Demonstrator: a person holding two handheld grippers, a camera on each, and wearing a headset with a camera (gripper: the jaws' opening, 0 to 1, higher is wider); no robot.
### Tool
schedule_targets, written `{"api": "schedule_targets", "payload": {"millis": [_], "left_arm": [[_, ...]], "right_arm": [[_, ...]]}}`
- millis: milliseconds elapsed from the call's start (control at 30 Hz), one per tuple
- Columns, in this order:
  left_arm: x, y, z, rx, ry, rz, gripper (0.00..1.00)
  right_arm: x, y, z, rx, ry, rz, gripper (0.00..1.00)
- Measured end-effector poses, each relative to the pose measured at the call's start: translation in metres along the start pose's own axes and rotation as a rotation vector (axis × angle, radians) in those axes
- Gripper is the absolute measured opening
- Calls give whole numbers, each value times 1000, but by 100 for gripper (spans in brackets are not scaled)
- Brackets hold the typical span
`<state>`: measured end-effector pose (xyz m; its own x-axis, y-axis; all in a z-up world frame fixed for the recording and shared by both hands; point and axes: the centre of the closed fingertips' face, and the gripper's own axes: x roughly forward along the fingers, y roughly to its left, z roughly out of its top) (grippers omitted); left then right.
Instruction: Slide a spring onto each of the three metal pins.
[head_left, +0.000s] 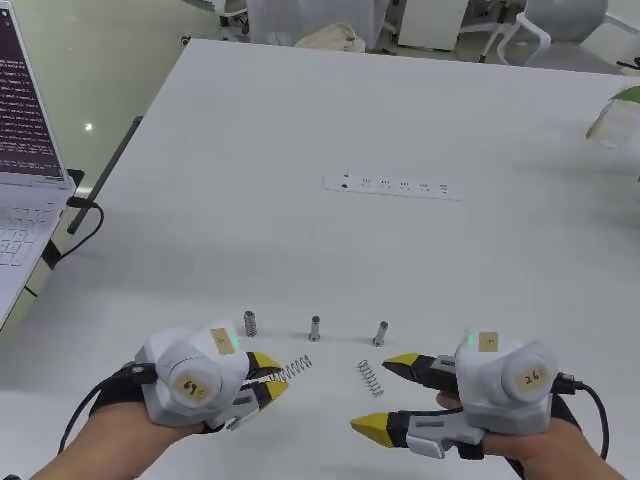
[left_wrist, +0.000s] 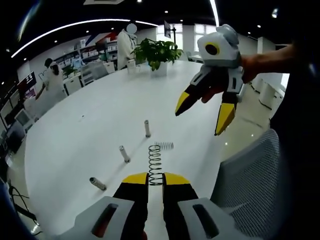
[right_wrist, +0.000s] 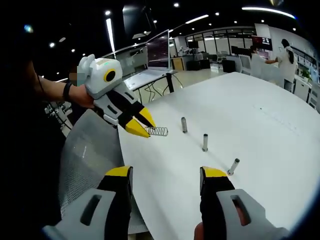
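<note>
Three pins stand in a row near the near edge of the bench (head_left: 400, 120) in the head view. The left pin (head_left: 250, 323) wears a coil, while the middle pin (head_left: 315, 328) and the right pin (head_left: 380, 333) look bare. The left gripper (head_left: 276, 377) is clamped on one end of the held spring (head_left: 297, 369), whose free end points toward the middle pin and stops just short of it. A loose spring (head_left: 370, 377) lies flat between the two grippers. The right gripper (head_left: 385, 393) hovers beside it, empty, with its jaws wide apart.

In the left gripper view, the jaws pinch the held spring (left_wrist: 155, 162) at its base only. The loose spring (left_wrist: 164, 145) lies just beyond its tip.

In the right gripper view, the spread jaws frame the pin row, and the held spring (right_wrist: 157, 131) juts out level.

Because only one end is gripped, the long free coil will probably flex. Its mouth could snag on a pin's top and buckle sideways, or spring out of the grip. I cannot tell whether the pins are fixed, so a sideways push might also topple one.
</note>
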<state>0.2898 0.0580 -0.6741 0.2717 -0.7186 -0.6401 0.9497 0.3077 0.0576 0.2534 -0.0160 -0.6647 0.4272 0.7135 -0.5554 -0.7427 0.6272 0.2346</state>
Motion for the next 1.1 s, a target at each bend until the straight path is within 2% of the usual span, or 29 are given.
{"api": "schedule_targets", "payload": {"millis": [233, 533, 867, 1100], "left_arm": [[4, -11, 12, 32, -12, -26, 2], [11, -33, 24, 80, -24, -82, 2], [12, -47, 31, 120, -33, -125, 2], [13, -56, 32, 155, -33, -156, 3]], "right_arm": [[1, 0, 1, 0, -2, 12, 50], [1, 3, 4, -22, -1, 40, 45], [5, 8, 7, -54, 8, 76, 36], [9, 19, 11, -82, -1, 122, 24]]}}
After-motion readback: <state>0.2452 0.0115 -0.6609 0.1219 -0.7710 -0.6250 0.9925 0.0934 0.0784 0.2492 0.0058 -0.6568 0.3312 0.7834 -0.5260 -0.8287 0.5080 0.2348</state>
